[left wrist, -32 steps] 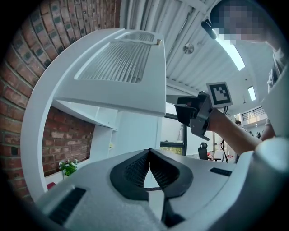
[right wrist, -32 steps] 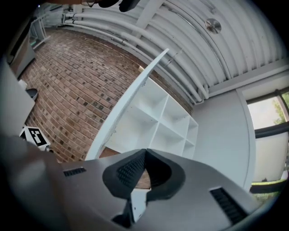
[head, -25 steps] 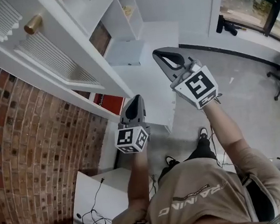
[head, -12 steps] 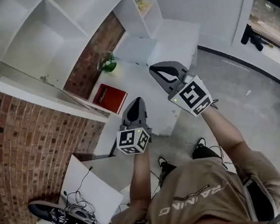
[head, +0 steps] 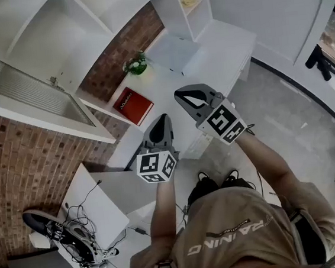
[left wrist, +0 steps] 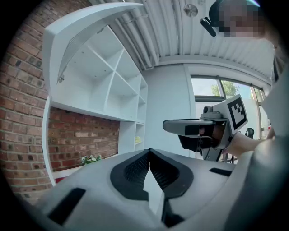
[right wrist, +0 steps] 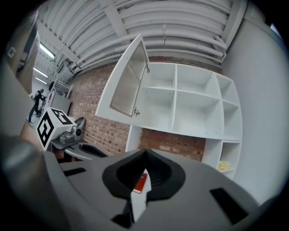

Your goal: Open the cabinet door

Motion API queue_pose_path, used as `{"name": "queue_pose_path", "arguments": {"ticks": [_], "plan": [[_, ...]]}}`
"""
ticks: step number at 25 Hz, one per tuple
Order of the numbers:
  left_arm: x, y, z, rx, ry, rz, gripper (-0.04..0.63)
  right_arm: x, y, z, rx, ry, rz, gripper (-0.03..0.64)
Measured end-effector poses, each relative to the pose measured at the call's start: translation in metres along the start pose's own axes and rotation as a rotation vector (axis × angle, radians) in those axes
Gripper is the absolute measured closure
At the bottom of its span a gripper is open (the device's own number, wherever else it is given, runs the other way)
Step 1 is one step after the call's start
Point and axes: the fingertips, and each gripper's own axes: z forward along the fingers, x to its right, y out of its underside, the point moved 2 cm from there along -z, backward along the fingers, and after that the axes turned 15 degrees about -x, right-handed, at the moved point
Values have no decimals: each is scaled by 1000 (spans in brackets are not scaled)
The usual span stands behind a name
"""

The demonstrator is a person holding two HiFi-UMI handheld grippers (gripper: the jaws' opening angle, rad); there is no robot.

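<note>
The red brick wall (right wrist: 101, 122) and the white open-shelved cabinet (right wrist: 189, 103) mounted on it fill the space ahead of and above both your tools. The cabinet's white door with its ribbed glass panel (right wrist: 128, 83) is swung wide, up and to the left of your right gripper (right wrist: 145, 155), with its hinge edge on the cabinet and its free edge out in the room. It stands there with nothing touching it, so the opening looks done and the door seems to need no support.

Below the cabinet, the long white counter (head: 218, 48) runs ahead of your jaws. That is likely why you hold both tools low and roughly level, well apart from the door.

Your left gripper (left wrist: 149, 153) has its jaws pressed together with nothing between them. It sits just beside the right one and a little nearer to you. The right gripper's jaws are together too, and empty. The red seen along their seam is the flat red box (head: 133, 105) lying on the counter well beyond the tips, not something gripped.

The small green potted plant (head: 136, 64) stands on the counter beyond that box, against the bricks. A small yellow object (right wrist: 224, 165) rests in the low shelf compartment to the right of your right jaws; what it is I cannot tell.
</note>
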Motion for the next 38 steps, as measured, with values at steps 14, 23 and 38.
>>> {"name": "queue_pose_path", "arguments": {"ticks": [14, 23, 38], "plan": [[-32, -9, 54, 61, -73, -63, 586, 40, 23, 41, -71, -76, -67, 603], [-52, -25, 72, 99, -146, -59, 586, 47, 20, 89, -53, -231, -70, 603], [-75, -52, 48, 173, -486, -195, 587, 66, 1, 114, 60, -483, -165, 603]]}}
